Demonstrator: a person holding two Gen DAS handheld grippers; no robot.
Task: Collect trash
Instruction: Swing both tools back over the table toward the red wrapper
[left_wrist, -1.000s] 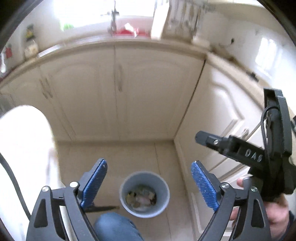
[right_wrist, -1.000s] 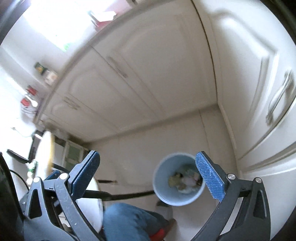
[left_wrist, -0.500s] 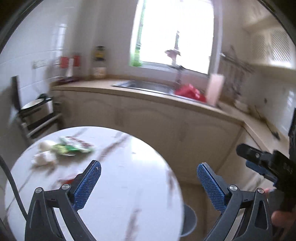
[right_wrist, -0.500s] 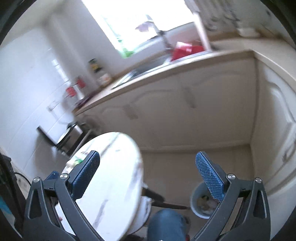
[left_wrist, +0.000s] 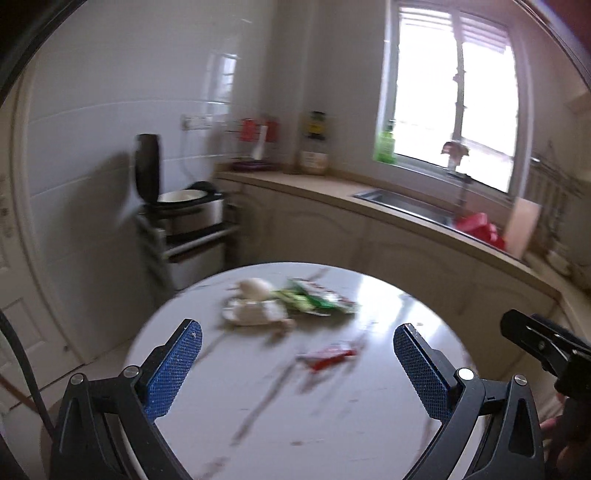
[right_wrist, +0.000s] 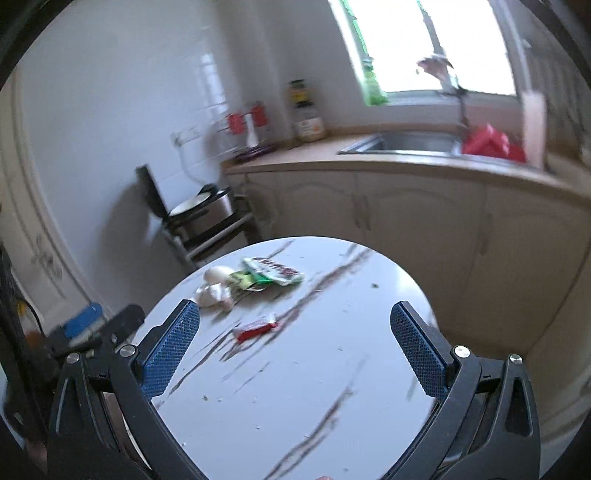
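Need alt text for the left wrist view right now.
The open, empty left gripper hangs over a round marble table with trash: a red wrapper, green packets, crumpled white scraps. Kitchen counter behind.

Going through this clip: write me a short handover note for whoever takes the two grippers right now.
Left gripper: open, nothing between its pads.
Right gripper: open, empty too.
Both look down over the round marble table.
Trash on the table: a small red wrapper nearest the grippers; farther back, green-and-white packets beside crumpled white scraps.
Done: I cannot tell from this moment; no bin is in view.
Left: pick up the red wrapper, the packets and the white scraps, probably the wrapper first since it lies closest.
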